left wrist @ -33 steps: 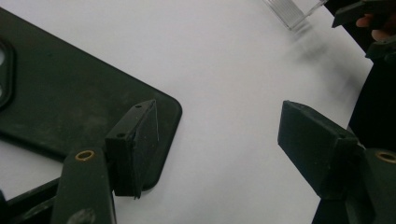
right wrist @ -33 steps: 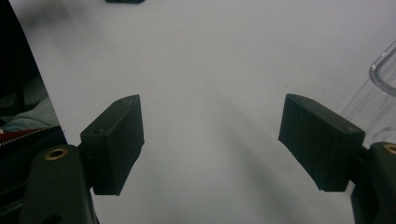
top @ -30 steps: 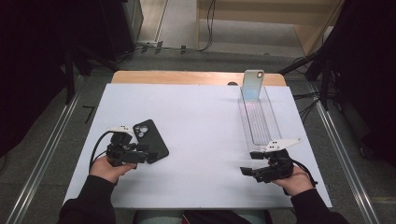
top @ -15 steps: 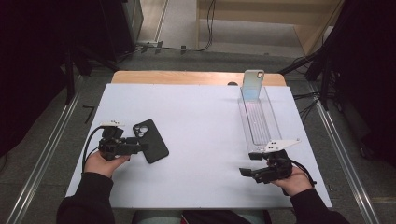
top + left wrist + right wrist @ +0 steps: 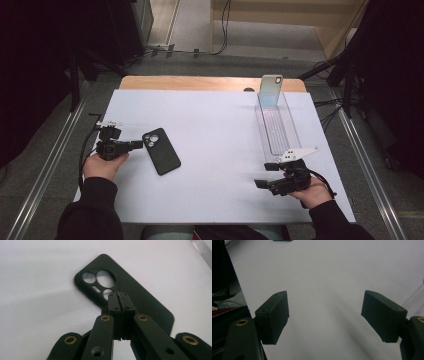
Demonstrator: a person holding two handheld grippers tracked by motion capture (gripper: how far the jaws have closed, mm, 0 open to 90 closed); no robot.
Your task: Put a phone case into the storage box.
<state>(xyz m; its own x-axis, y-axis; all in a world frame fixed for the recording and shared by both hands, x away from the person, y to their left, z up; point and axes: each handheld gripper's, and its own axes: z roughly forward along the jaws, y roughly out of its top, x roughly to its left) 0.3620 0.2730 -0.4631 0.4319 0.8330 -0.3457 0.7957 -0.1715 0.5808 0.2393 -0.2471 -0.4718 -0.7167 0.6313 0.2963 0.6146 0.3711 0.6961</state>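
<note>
A big white table [image 5: 220, 130] is seen from above. At its far right, a long clear tray [image 5: 276, 125] is laid, and a phone [image 5: 270, 90] is stood upright at the tray's far end.

The left hand [image 5: 101, 166] is rested near the left edge of the table, with the left gripper [image 5: 140, 144] held low and level, pointed toward the right. The right hand [image 5: 310, 190] is rested near the front right corner, just in front of the near end of the tray, and the right gripper [image 5: 259, 184] is pointed to the left.

A black phone case [image 5: 161, 150] is laid flat on the table, back side up, just past the tip of the left gripper. The tip is close to the case's camera end, but nothing is gripped.

In the left gripper view, the jaws have just been closing and are pressed tight together with nothing between them; the round camera holes of the case [image 5: 125, 295] are seen just beyond them. In the right gripper view, the jaws are spread wide apart over bare table.
</note>
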